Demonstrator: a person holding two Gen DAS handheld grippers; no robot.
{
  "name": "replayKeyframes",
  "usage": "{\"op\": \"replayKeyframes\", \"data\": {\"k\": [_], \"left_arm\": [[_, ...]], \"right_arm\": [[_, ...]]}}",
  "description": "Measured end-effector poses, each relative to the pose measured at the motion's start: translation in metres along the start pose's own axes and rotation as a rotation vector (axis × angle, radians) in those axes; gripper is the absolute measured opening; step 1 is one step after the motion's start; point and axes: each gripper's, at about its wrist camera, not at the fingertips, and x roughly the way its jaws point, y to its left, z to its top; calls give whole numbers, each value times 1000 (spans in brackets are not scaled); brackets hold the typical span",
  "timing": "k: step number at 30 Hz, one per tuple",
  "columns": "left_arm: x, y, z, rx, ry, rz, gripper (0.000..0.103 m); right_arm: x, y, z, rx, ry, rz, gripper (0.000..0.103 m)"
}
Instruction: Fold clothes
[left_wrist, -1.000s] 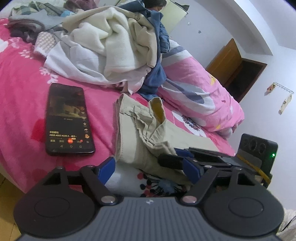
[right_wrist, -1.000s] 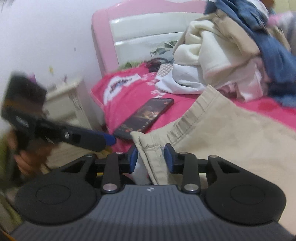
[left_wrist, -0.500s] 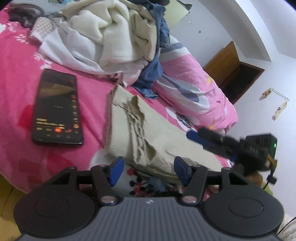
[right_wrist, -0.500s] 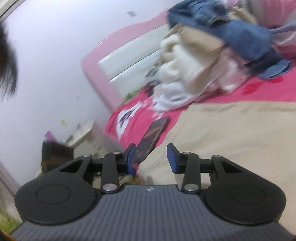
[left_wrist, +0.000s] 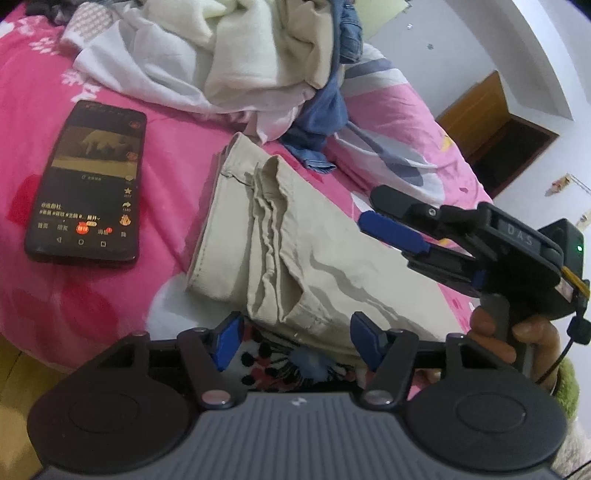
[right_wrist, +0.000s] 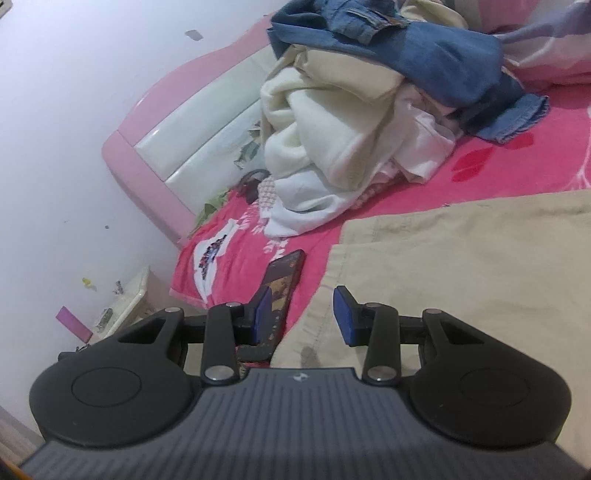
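Left hand-held gripper: its blue pads stand wide apart and hold nothing. One second ago it was already apart; now it hovers at the lower centre of the frame, just before the near edge of the trousers.

Right hand-held gripper: the pads are apart, with no cloth between them. One second ago they were clamped on a fold of the trousers; they have since let go and drawn back. In the left wrist view it shows at centre right, above the cloth and not touching it.

Beige cotton trousers: they lie folded in layers on the pink flowered bed sheet, in the centre of the frame. The raised flap seen a second ago is now laid flat.

Black smartphone with lit screen: it rests on the sheet at centre left, beside the trousers and apart from them.

Pile of unfolded white, cream and blue clothes: at upper centre, behind the trousers.

Meaning for the task: one fold looks finished and released. I judge that a further fold or smoothing comes next, then the pile.
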Motion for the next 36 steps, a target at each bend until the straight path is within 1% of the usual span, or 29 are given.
{"op": "replayKeyframes", "data": {"k": [2, 3, 4, 5, 7, 8, 12, 14, 18, 22, 24, 26, 27, 28, 29, 30, 32, 34, 36], "left_arm": [[1, 1, 1, -21, -2, 7, 61], [1, 2, 1, -29, -3, 11, 58], [1, 2, 1, -37, -5, 15, 56], [1, 3, 1, -38, -4, 17, 56], [1, 6, 1, -38, -6, 19, 51], [0, 6, 0, -35, -9, 19, 50], [-1, 6, -2, 6, -26, 14, 49], [-3, 4, -4, 43, -32, 20, 50], [-5, 3, -5, 82, -45, 20, 50], [-5, 3, -5, 101, -55, 16, 49], [-5, 3, -6, 114, -62, 13, 47], [-6, 4, -8, 123, -71, 14, 44], [-6, 4, -8, 125, -75, 13, 43], [-7, 4, -9, 128, -79, 12, 41], [-7, 4, -10, 130, -84, 13, 40], [-8, 4, -11, 132, -90, 15, 38], [-10, 2, -12, 142, -101, 12, 27], [-14, -2, -13, 152, -118, 8, 24], [-16, -4, -11, 136, -120, 5, 23]], "right_arm": [[0, 0, 6, -36, 12, -23, 37], [0, -1, 9, -54, 18, -34, 37], [2, -1, 15, -101, 36, -37, 40], [7, -1, 23, -166, 68, -31, 46], [16, -1, 39, -301, 137, -14, 55], [22, -1, 46, -366, 168, -10, 58], [57, -8, 73, -546, 318, 49, 59], [77, -11, 80, -585, 420, 109, 59], [115, -23, 87, -604, 601, 190, 57], [136, -34, 91, -557, 701, 254, 55], [145, -39, 93, -530, 746, 283, 53], [150, -41, 92, -503, 784, 306, 45], [152, -41, 92, -501, 799, 313, 43], [153, -39, 91, -510, 812, 317, 36], [150, -37, 91, -518, 803, 315, 29], [146, -35, 91, -526, 787, 311, 26], [137, -32, 90, -540, 754, 304, 14], [129, -28, 90, -555, 722, 297, 9], [120, -24, 89, -569, 690, 290, 8]]}}
